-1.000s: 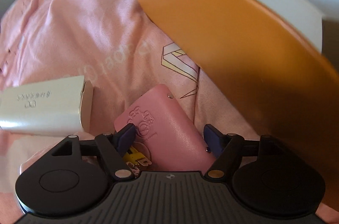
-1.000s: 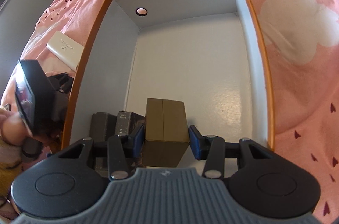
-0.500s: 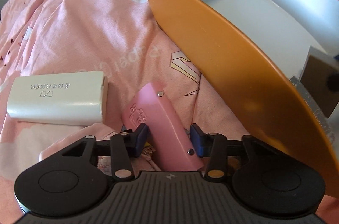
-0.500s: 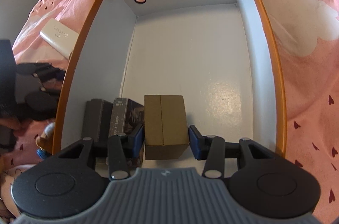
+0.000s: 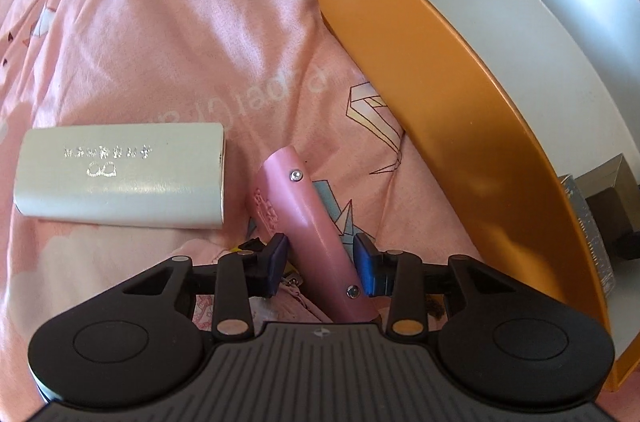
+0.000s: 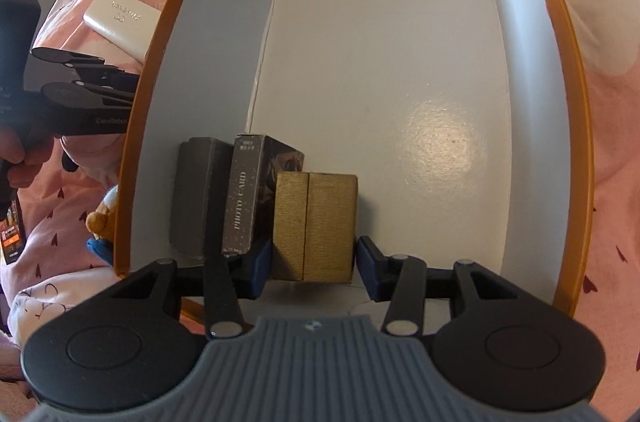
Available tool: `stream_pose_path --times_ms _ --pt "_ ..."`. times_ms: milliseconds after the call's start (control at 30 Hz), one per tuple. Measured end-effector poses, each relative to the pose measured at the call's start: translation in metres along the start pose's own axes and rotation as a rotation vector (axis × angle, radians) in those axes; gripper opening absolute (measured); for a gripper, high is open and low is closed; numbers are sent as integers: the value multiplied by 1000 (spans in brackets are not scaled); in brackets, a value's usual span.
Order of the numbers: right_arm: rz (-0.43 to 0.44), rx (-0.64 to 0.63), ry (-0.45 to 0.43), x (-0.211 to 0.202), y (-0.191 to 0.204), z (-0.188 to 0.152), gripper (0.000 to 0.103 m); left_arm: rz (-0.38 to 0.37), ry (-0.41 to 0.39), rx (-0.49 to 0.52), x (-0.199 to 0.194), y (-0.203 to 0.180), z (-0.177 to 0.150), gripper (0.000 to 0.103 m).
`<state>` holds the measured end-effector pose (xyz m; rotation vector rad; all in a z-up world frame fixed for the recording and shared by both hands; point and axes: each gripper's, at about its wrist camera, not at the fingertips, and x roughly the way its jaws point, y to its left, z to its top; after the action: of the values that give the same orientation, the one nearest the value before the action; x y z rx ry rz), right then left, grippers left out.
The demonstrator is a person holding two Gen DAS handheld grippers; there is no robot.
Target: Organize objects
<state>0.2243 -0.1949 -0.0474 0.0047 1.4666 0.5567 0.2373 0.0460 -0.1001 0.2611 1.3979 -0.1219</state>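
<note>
A pink leather case (image 5: pixel 304 206) with silver studs stands tilted up off the pink bedsheet. My left gripper (image 5: pixel 320 258) has it between its jaws, which are closing, and both pads press on it. Just to the right rises the orange box (image 5: pixel 460 110) with its white inside. In the right wrist view my right gripper (image 6: pixel 312 262) is inside that box (image 6: pixel 572 102), shut on a gold box (image 6: pixel 316 222) that stands on the floor beside a grey photo-card box (image 6: pixel 244 198) and a dark grey box (image 6: pixel 196 194).
A white oblong case (image 5: pixel 120 174) lies on the sheet left of the pink case, also seen as the white case (image 6: pixel 120 18) in the right wrist view. A small plush toy (image 6: pixel 102 218) lies outside the box's left wall. The box floor (image 6: pixel 400 62) beyond the gold box is bare.
My left gripper's jaws have come in onto the pink case and lifted it up on edge. The right gripper has sunk deeper into the box with the gold box, beside the photo-card box.
</note>
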Motion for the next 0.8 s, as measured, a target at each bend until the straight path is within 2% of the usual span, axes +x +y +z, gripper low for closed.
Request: stream_pose_path --times_ms 167,233,267,367,433,500,567,667,733,800 --pt "32 19 -29 -9 -2 5 48 45 -1 51 -6 1 -4 42" --pt "52 34 -46 -13 -5 7 37 24 4 26 -7 9 -4 41" --pt "61 40 -48 -14 -6 8 36 1 7 0 -7 15 -2 41" --pt "51 54 -40 -8 -7 11 36 -18 13 -65 -4 27 1 44" --pt "21 46 -28 -2 -6 10 43 19 8 -68 1 26 4 45" --pt "35 40 -15 1 -6 8 46 47 2 -75 6 25 6 45" --pt "31 34 -14 2 -4 7 47 34 -12 -88 7 24 5 36" --pt "40 49 -8 4 -5 6 48 -4 -58 -137 -1 29 0 33" --pt "58 88 -3 6 -10 8 42 -44 -104 -200 -11 39 -6 29" --pt "92 158 7 8 -15 8 41 -100 -157 -266 -26 47 -13 25"
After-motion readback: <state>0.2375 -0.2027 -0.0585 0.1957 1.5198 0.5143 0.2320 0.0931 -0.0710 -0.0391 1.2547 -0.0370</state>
